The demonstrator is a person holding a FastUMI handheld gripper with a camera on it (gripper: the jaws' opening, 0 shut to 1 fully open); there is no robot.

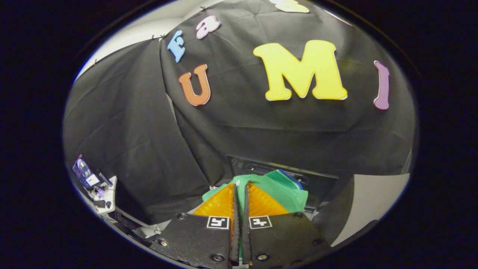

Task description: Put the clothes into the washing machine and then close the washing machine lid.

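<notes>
green garment [283,192], pinched between fingers [220,203]

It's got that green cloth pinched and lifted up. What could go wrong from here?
1. The tongs pinch only a thin fold of the green cloth, so it might slip free.
2. The rest bunches loose just beyond the fingertips and could snag on the dark frame behind it.

The green cloth [283,190] is largely hidden behind the nearly closed fingers [220,203], a thin strip of it caught between them. Beyond it, a dark opening [317,183] is partly covered. Far left of the fingers, small clutter [91,181] is too tiny to identify.
</notes>
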